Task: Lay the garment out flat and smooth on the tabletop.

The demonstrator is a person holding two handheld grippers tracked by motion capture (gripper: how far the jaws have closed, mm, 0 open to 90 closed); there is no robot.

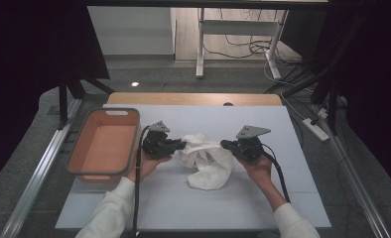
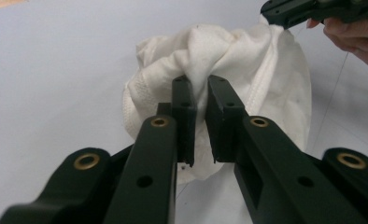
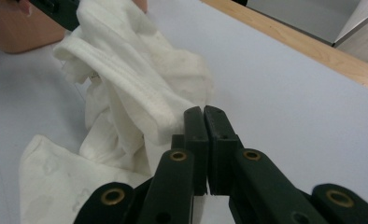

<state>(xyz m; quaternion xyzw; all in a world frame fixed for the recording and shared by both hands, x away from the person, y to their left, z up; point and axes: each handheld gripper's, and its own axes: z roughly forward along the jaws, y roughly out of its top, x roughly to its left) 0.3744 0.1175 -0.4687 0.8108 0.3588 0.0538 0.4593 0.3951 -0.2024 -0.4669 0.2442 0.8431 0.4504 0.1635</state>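
A crumpled white cloth lies mid-table on the white sheet, its top edge lifted between both grippers. My left gripper pinches the cloth's left side. In the left gripper view its jaws stand close together with a bunched fold of the cloth squeezed at the tips. My right gripper holds the right side. In the right gripper view its jaws are pressed together on the cloth's hemmed edge. The right gripper's tip also bites the cloth's far corner in the left gripper view.
An orange tub with a grey rim stands at the table's left side, holding nothing. The table's wooden back edge shows beyond the white sheet. Metal rails run along both sides of the table, and cables lie on the floor behind.
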